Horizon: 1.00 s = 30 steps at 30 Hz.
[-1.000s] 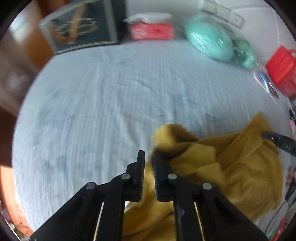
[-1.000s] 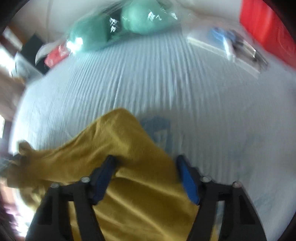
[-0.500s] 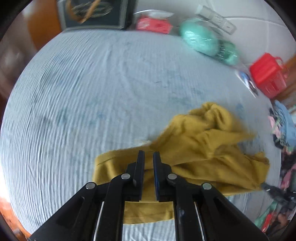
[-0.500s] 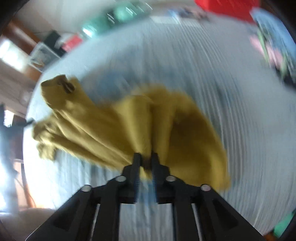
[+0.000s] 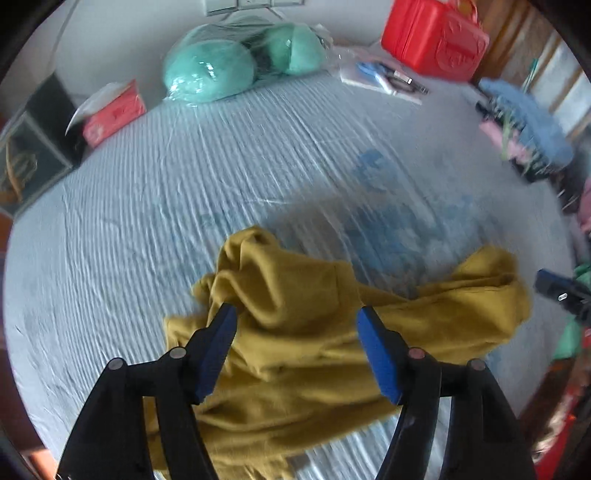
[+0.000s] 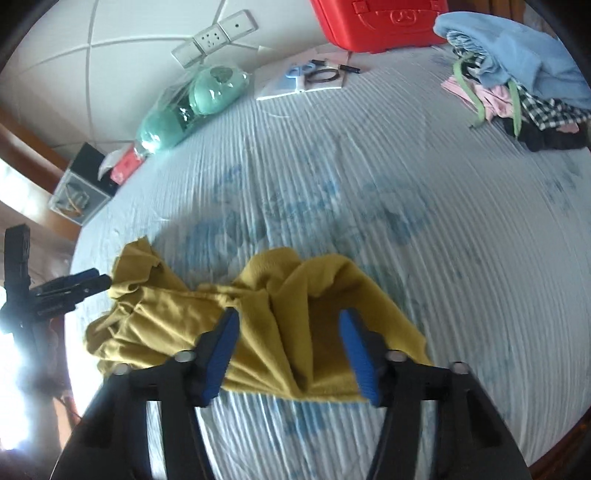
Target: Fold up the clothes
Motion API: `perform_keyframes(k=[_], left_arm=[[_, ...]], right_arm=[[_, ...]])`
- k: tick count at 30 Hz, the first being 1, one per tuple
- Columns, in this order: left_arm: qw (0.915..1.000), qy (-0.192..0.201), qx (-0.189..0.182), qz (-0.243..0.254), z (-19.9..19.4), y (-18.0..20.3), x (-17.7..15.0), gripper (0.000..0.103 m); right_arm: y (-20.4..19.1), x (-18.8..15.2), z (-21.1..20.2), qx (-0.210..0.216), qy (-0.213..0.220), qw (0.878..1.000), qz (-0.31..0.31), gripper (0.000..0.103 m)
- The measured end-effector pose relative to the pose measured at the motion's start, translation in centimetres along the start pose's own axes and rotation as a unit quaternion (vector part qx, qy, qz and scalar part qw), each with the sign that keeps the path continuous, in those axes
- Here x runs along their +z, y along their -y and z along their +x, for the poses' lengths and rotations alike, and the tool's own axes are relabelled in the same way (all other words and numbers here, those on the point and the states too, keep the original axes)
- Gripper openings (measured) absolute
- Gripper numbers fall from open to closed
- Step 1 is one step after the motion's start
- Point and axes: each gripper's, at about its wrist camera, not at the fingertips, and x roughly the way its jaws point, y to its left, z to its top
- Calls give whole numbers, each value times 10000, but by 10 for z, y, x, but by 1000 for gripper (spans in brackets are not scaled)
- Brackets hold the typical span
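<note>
A mustard-yellow garment (image 5: pixel 295 332) lies crumpled on the pale blue bed sheet (image 5: pixel 184 192); it also shows in the right wrist view (image 6: pixel 266 310). My left gripper (image 5: pixel 295 317) is open and empty, its jaws spread wide just above the garment's left bunch. My right gripper (image 6: pixel 288 321) is open and empty, jaws spread over the garment's right bunch. The right gripper's tip shows at the right edge of the left wrist view (image 5: pixel 557 291). The left gripper shows at the left of the right wrist view (image 6: pixel 74 286).
A pile of other clothes (image 6: pixel 517 81) lies at the bed's far right. A red box (image 6: pixel 376 22), a teal bagged cushion (image 6: pixel 184 107), a small red pack (image 5: pixel 114 114) and papers with scissors (image 6: pixel 306 77) line the headboard side. A framed box (image 6: pixel 77 195) stands at the far left.
Both grippers were shut on the yellow garment half a second ago and have opened, letting it drop in a heap on the sheet. Both views have swung toward the headboard.
</note>
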Motion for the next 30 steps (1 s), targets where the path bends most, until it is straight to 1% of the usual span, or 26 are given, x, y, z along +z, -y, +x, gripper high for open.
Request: perform_keyframes(k=[2, 4, 6, 7, 8, 9, 10, 11, 12, 14, 16, 17, 19, 20, 21, 22, 23, 24, 25, 26, 27, 28, 29, 30], left_arm=[[9994, -123, 335, 34, 18, 1, 1, 67], [9983, -348, 467, -54, 37, -7, -1, 67], [9973, -556, 451, -161, 53, -17, -8, 67], [9974, -517, 488, -134, 52, -20, -10, 56], [9975, -427, 562, -92, 49, -22, -12, 45], [9977, -367, 560, -124, 43, -25, -12, 15], [9982, -263, 465, -274, 33, -32, -10, 10], [9983, -117, 340, -468, 20, -41, -6, 10], [9975, 113, 261, -649, 2, -50, -2, 10], [9931, 600, 262, -970, -31, -70, 14, 10], [9856, 1064, 286, -1283, -63, -90, 30, 10], [9795, 1314, 373, -1478, -74, -101, 45, 10], [9703, 1601, 505, -1740, -74, -125, 86, 10], [9693, 1527, 591, -1833, -66, -136, 106, 13], [9705, 1328, 664, -1899, -57, -144, 121, 19], [9719, 1145, 655, -1947, -49, -150, 129, 22], [9732, 997, 598, -1982, -43, -158, 132, 22], [9745, 921, 583, -1964, -41, -164, 130, 22], [9757, 881, 600, -1913, -41, -168, 125, 25], [9762, 834, 645, -1896, -41, -173, 114, 29], [9761, 783, 709, -1901, -40, -178, 99, 41], [9759, 732, 772, -1907, -40, -183, 84, 52], [9753, 679, 822, -1937, -39, -188, 69, 56], [9744, 611, 870, -1979, -37, -190, 55, 59]], right_arm=[[-10, 4, 9, 0, -68, 9999, -76, 28], [-17, 5, 21, 7, -205, 9997, -123, 34], [-21, 2, 35, -16, -418, 9990, -181, 57], [-24, -1, 44, -106, -527, 9981, -286, 58], [-27, -4, 51, -195, -617, 9971, -403, 52], [-30, -6, 56, -280, -695, 9959, -515, 14], [-34, -5, 56, -303, -678, 9953, -627, 8], [-39, -1, 51, -285, -571, 9954, -714, 7], [-44, 7, 41, -263, -363, 9959, -789, 7], [-54, 26, 20, -200, 97, 9955, -925, 7], [-65, 50, 4, -138, 496, 9931, -1053, 7], [-72, 68, 2, -177, 682, 9913, -1111, 7], [-89, 106, 7, -286, 1064, 9868, -1191, 7], [-96, 127, 17, -358, 1209, 9849, -1190, 11], [-102, 147, 29, -437, 1331, 9831, -1179, 22], [-103, 162, 39, -529, 1310, 9841, -1079, 30], [-102, 174, 49, -627, 1228, 9860, -942, 43], [-98, 181, 53, -595, 1190, 9880, -787, 45], [-93, 181, 51, -528, 1219, 9887, -694, 45], [-88, 179, 48, -469, 1268, 9888, -628, 48], [-80, 176, 43, -465, 1306, 9886, -585, 55], [-70, 171, 40, -500, 1304, 9887, -540, 59], [-57, 165, 39, -543, 1234, 9899, -447, 63], [-44, 158, 39, -586, 1141, 9912, -335, 63]])
